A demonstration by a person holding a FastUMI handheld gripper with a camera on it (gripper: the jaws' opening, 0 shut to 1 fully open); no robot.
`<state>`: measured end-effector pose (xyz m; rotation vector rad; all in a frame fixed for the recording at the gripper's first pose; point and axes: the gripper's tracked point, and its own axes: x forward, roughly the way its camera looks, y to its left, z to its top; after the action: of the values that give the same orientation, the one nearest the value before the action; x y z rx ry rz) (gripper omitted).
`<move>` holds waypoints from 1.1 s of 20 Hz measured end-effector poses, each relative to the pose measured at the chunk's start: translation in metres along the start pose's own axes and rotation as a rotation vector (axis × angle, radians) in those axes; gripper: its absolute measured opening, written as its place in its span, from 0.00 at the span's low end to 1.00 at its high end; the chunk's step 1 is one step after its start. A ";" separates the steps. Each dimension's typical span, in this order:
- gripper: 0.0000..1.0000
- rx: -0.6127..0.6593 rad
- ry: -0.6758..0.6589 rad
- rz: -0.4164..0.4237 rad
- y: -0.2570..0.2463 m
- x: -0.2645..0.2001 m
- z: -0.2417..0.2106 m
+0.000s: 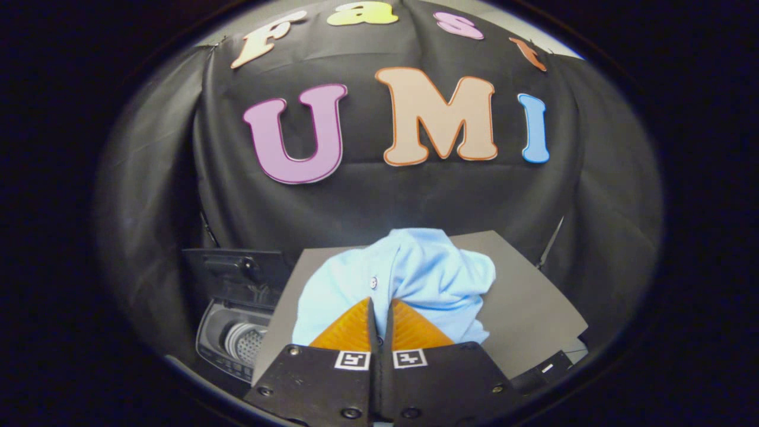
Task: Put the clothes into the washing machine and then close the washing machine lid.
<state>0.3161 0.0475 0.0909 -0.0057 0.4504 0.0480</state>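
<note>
Currently: gripper (pixel 379 308) clenched on blue shirt (pixel 409 273), bunched above grey board (pixel 528 302), for carrying left to open washer (pixel 237 338).

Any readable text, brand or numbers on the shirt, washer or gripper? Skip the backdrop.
Nothing legible as words or numbers.
On the light blue button shirt, pinched between the closed fingers of the gripper: no print visible.
On the gripper body, two square black-and-white coded markers: patterns, no words.
On the open grey top-loading washing machine, the front control strip: marks too small and blurred to read.
</note>
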 end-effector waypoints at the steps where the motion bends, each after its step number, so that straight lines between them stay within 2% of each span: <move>1: 0.00 0.006 -0.016 0.017 0.011 -0.008 0.001; 11: 0.00 0.028 -0.128 0.242 0.171 -0.061 0.035; 18: 0.00 0.077 -0.120 0.350 0.252 -0.050 0.022; 22: 0.00 0.087 -0.097 0.397 0.293 -0.034 -0.005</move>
<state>0.2692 0.3389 0.1023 0.1711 0.3514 0.4177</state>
